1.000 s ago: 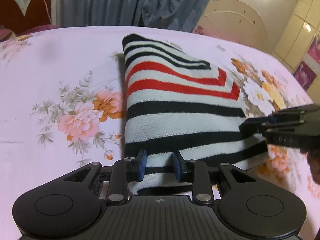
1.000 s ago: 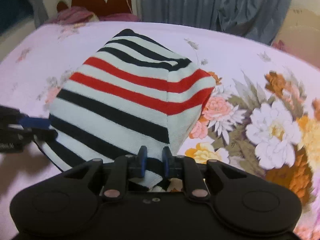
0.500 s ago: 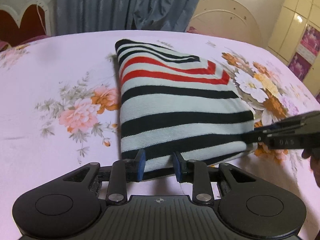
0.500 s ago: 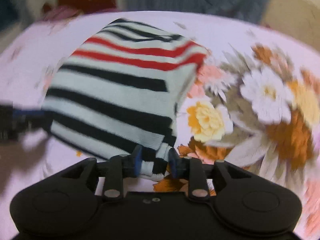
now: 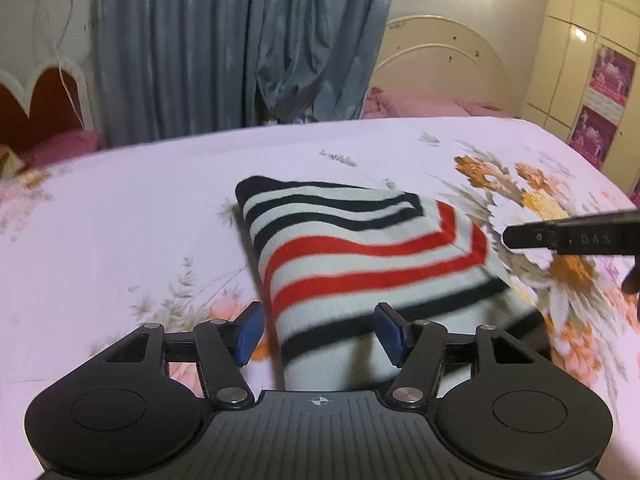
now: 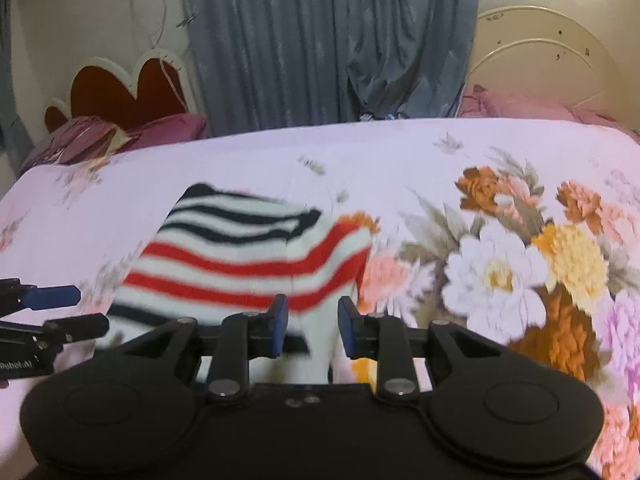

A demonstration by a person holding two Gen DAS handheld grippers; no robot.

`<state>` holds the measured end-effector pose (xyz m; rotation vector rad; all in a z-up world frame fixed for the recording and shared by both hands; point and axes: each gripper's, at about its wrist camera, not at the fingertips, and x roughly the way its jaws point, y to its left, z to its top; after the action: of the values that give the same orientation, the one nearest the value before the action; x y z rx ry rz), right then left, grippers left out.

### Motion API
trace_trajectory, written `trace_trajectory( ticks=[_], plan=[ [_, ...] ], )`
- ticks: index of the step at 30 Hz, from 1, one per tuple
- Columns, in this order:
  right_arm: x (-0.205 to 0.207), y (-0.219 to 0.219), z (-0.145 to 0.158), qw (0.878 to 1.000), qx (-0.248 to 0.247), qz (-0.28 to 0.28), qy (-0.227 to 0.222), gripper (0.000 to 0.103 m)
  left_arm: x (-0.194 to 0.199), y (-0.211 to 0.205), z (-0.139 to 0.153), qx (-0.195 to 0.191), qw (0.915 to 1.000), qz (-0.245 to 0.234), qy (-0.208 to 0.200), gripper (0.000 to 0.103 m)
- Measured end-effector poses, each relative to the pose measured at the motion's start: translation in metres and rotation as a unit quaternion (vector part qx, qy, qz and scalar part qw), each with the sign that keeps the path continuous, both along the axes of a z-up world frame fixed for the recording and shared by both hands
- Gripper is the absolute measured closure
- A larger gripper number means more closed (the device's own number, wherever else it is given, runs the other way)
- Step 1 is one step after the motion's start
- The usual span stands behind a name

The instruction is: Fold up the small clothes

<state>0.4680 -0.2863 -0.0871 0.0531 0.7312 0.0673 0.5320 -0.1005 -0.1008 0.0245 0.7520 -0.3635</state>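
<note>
A small knitted garment (image 5: 360, 256) with black, red and white stripes lies folded on the floral bed sheet (image 5: 140, 220). My left gripper (image 5: 320, 332) hovers over its near edge. Its jaws are opening, and the blue pads (image 5: 250, 332) stand wide apart, clear of the cloth. In the right wrist view the same garment (image 6: 248, 256) lies ahead and to the left. My right gripper (image 6: 313, 320) is open over its near right corner. White cloth shows between the pads, with a gap beside the right one. Each gripper also shows in the other's view: the right gripper (image 5: 520, 236) and the left gripper (image 6: 68, 312).
The sheet (image 6: 500, 152) spreads wide around the garment, with a big flower print on its right half. Grey curtains (image 5: 240, 48) hang behind the bed. A second bed with pink bedding (image 5: 416, 104) and a red scalloped headboard (image 6: 120, 92) stand beyond the far edge.
Both grippers have let go of the garment's near hem, opened, and pulled up and back. The garment now rests on the sheet on its own.
</note>
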Motion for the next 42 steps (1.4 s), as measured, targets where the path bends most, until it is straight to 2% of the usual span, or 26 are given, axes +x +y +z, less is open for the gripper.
trace_trajectory(
  ticks=[2, 5, 6, 7, 9, 10, 14, 16, 18, 22, 25, 29, 31, 33, 35, 36, 38, 42],
  plan=[
    [0.013, -0.001, -0.005, 1.0, 0.002, -0.007, 0.007, 0.075, 0.018, -0.001, -0.007, -0.015, 0.9997, 0.004, 0.019, 0.043],
    [0.03, -0.001, -0.018, 1.0, 0.001, 0.003, 0.01, 0.074, 0.034, -0.008, -0.022, -0.005, 0.9994, 0.012, 0.032, 0.043],
    [0.036, -0.002, -0.024, 1.0, 0.007, 0.01, 0.015, 0.075, 0.039, -0.009, -0.029, -0.007, 0.9987, 0.016, 0.048, 0.043],
    [0.04, -0.001, -0.031, 1.0, 0.005, 0.016, 0.026, 0.079, 0.041, -0.011, -0.036, -0.012, 0.9981, 0.019, 0.057, 0.043],
    [0.046, 0.0, -0.052, 0.998, -0.013, 0.033, 0.056, 0.079, 0.04, -0.013, -0.046, -0.018, 0.9976, 0.028, 0.06, 0.038],
    [0.045, 0.001, -0.056, 0.998, -0.018, 0.037, 0.044, 0.078, 0.039, -0.014, -0.047, -0.016, 0.9976, 0.032, 0.059, 0.038],
    [0.042, 0.007, -0.048, 0.997, -0.037, 0.05, 0.038, 0.078, 0.038, -0.013, -0.038, -0.016, 0.9977, 0.041, 0.052, 0.038],
    [0.042, 0.002, -0.035, 0.998, -0.031, 0.048, 0.001, 0.075, 0.04, -0.01, -0.027, -0.009, 0.9985, 0.05, 0.022, 0.038],
    [0.055, -0.002, -0.028, 0.999, -0.022, 0.039, -0.011, 0.075, 0.052, -0.008, -0.024, -0.006, 0.9982, 0.056, 0.02, 0.038],
    [0.093, -0.003, -0.029, 0.999, -0.007, 0.037, 0.001, 0.075, 0.076, -0.011, -0.032, -0.008, 0.9974, 0.056, 0.044, 0.038],
    [0.109, 0.0, -0.054, 0.996, -0.058, 0.031, 0.054, 0.079, 0.082, -0.015, -0.046, 0.003, 0.9966, 0.055, 0.061, 0.031],
    [0.107, -0.004, -0.053, 0.996, -0.06, 0.041, 0.051, 0.079, 0.079, -0.018, -0.043, 0.013, 0.9966, 0.057, 0.059, 0.031],
    [0.105, -0.009, -0.049, 0.997, -0.044, 0.042, 0.052, 0.077, 0.077, -0.019, -0.04, 0.019, 0.9965, 0.057, 0.059, 0.03],
    [0.098, -0.013, -0.042, 0.998, -0.035, 0.039, 0.046, 0.068, 0.073, -0.019, -0.034, 0.022, 0.9964, 0.06, 0.055, 0.03],
    [0.08, -0.018, -0.03, 0.999, -0.021, 0.039, 0.023, 0.032, 0.063, -0.014, -0.029, 0.022, 0.9968, 0.059, 0.049, 0.026],
    [0.07, -0.023, -0.025, 0.999, -0.008, 0.04, 0.014, 0.028, 0.058, -0.011, -0.028, 0.02, 0.9968, 0.06, 0.048, 0.019],
    [0.056, -0.04, -0.022, 0.999, 0.032, 0.036, 0.023, 0.03, 0.049, 0.0, -0.029, 0.003, 0.9968, 0.058, 0.056, 0.019],
    [0.036, -0.068, -0.032, 0.987, 0.146, 0.028, 0.067, 0.033, 0.04, 0.022, -0.036, -0.077, 0.9912, 0.054, 0.092, 0.019]
  ],
)
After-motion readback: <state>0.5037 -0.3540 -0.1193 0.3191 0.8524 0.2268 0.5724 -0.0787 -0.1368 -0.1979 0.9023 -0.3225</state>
